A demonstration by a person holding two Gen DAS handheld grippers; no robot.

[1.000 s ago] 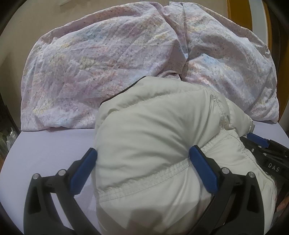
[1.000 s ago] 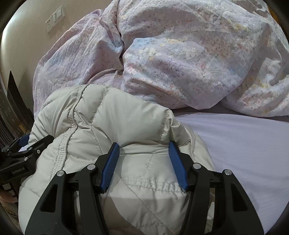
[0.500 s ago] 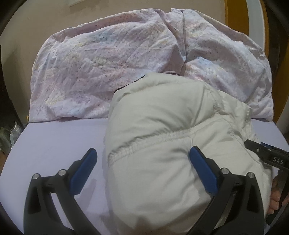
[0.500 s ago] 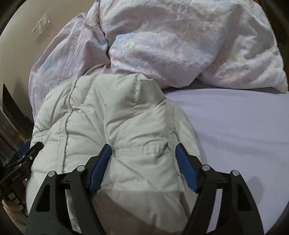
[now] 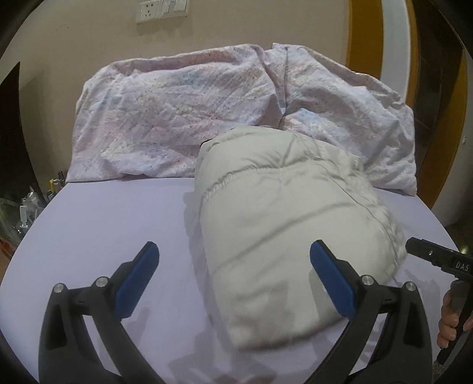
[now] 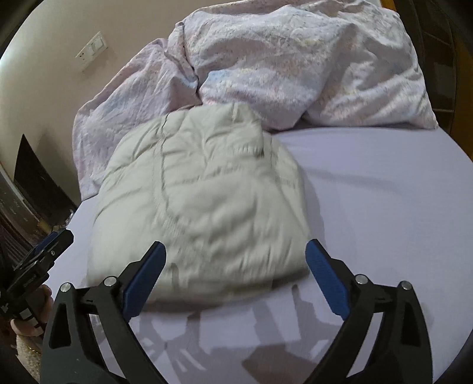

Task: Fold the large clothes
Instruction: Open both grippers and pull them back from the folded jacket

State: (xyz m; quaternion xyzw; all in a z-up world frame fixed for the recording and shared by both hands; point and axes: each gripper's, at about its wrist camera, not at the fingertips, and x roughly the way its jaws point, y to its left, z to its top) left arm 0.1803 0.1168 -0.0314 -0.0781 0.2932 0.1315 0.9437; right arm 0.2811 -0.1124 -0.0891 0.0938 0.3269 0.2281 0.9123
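Observation:
A cream puffer jacket (image 5: 289, 221) lies folded into a thick bundle on the lavender bed sheet (image 5: 103, 236). My left gripper (image 5: 233, 251) is open just in front of it; its left finger is over bare sheet and its right finger overlaps the bundle's near side without pressing. In the right wrist view the jacket (image 6: 201, 201) is blurred. My right gripper (image 6: 235, 249) has its jaws opening wide, with the jacket's near edge between them and the pads off it. Each gripper shows at the edge of the other's view: the right gripper (image 5: 434, 260) and the left gripper (image 6: 44, 251).
A crumpled pink floral duvet (image 5: 177, 118) fills the head of the bed behind the jacket. Wall sockets (image 5: 161, 10) sit above it. Cluttered items (image 5: 26, 206) stand left of the bed, and an orange door frame (image 5: 354, 29) is at the right. A hand (image 5: 452, 319) grips the right handle.
Both grippers have drawn back from the jacket toward the bed's near edge. The right jaws widened and let go of the padded fold. The jacket stays folded on the sheet.

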